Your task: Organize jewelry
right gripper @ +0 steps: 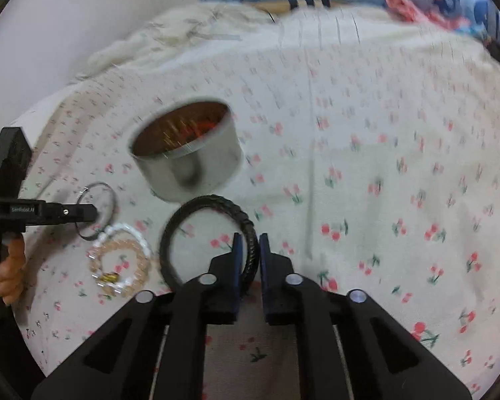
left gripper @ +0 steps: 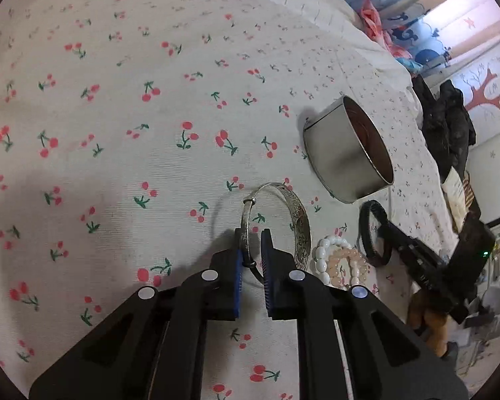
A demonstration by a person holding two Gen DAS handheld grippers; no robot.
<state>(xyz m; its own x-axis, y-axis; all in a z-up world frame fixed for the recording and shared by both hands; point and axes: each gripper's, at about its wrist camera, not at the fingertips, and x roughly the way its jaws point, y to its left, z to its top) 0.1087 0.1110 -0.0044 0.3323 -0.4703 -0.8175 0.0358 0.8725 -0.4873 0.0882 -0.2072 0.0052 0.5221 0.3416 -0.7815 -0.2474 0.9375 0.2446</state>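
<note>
Both your grippers straddle a bracelet on the cherry-print bedsheet (left gripper: pixel 116 133).

Your left gripper (left gripper: pixel 251 243) has its blue-padded fingers on either side of the silver bangle (left gripper: pixel 300 223), at the thin sliding-knot section; a gap shows between the right pad and the wire, so whether the pads have truly clamped it you cannot tell from here. Your right gripper (right gripper: pixel 249 243) has its fingers close around the black braided bracelet (right gripper: pixel 246 223), the band filling the space between the pads (the view is motion-blurred, so a firm grip is not certain). Just beside the bangle lie the white bead bracelet (left gripper: pixel 320 260) and the pink bead bracelet (left gripper: pixel 348 263), overlapping each other. The round metal tin (left gripper: pixel 343 153) stands open on the sheet, near the black bracelet and just beyond it.
</note>
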